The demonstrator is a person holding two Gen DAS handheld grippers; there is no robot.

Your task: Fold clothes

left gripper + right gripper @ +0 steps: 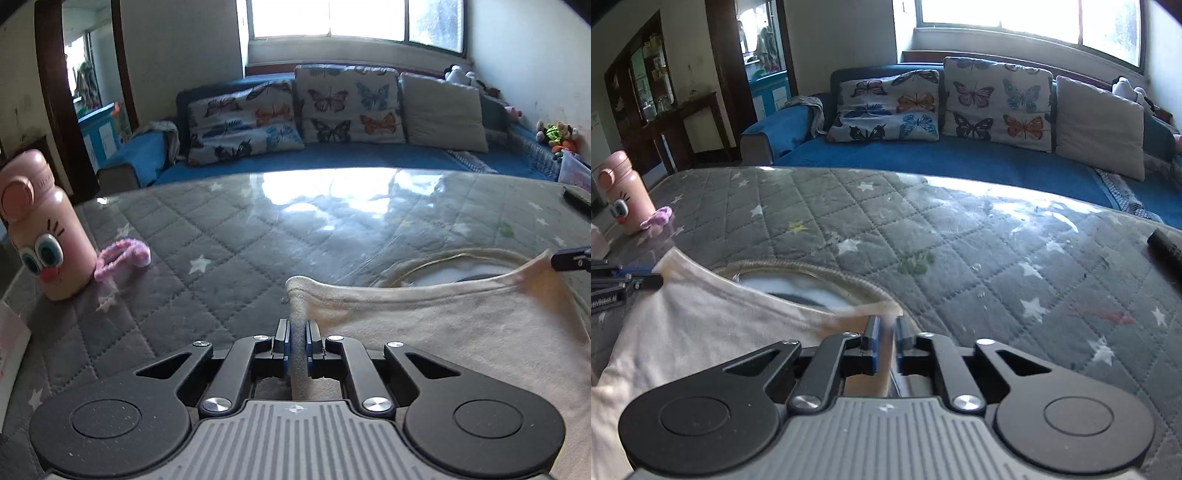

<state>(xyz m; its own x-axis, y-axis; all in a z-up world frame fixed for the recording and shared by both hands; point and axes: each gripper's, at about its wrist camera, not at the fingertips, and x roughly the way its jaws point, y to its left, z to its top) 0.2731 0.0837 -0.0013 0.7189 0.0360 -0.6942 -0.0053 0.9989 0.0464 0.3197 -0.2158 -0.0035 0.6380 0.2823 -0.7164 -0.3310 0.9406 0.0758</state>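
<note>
Cream T-shirt (pixel 461 332) lies collar-up near the front edge of the quilted grey tabletop (pixel 258 229). L gripper (pixel 297 334) and R gripper (pixel 885 334) each clamped on a shoulder corner. Pink bottle (pixel 40 229) at the left edge w/ pink hair tie (pixel 123 254) touching it.

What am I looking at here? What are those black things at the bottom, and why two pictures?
No robot here: a person holds a pair of tongs in each hand, each with a wide-angle camera looking along its fingers. One picture comes from the left tongs, the other from the right tongs. Both are closed on the shoulders of a cream shirt by its neckline, ready for folding. The shirt lies on a grey quilted star-patterned table cover under shiny clear plastic. Also there: a pink bottle with a cartoon face, a fuzzy pink loop beside it, and a dark object at the right edge. Behind is a blue sofa with butterfly cushions.
</note>
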